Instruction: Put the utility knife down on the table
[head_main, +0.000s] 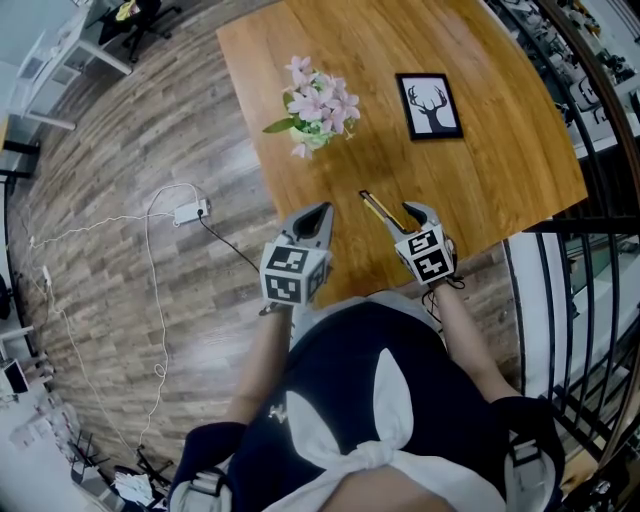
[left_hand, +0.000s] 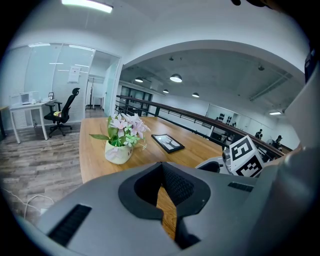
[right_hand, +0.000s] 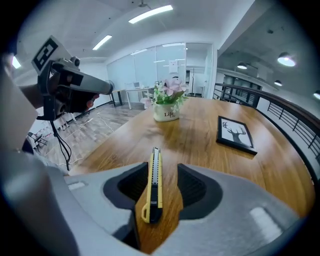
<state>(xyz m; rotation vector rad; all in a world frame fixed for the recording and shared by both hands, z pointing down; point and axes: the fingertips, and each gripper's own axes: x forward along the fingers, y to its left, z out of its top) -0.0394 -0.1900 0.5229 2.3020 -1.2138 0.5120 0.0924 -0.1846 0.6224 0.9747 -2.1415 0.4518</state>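
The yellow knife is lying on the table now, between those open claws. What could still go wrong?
The open jaws of the right gripper flank the utility knife; a crooked pull-back could snag and skid it. It lies fairly close to the near edge of the table, so a knock might send it off. Whether the blade is out is unclear.

Grey plank floor (head_main: 100, 330); a black railing (head_main: 585, 227) at the right; an office chair (left_hand: 62, 112) beside a white desk (left_hand: 25, 106).

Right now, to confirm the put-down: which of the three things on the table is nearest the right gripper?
The yellow utility knife: it lies flat between the open jaws of the right gripper; flower pot and deer picture sit farther off.
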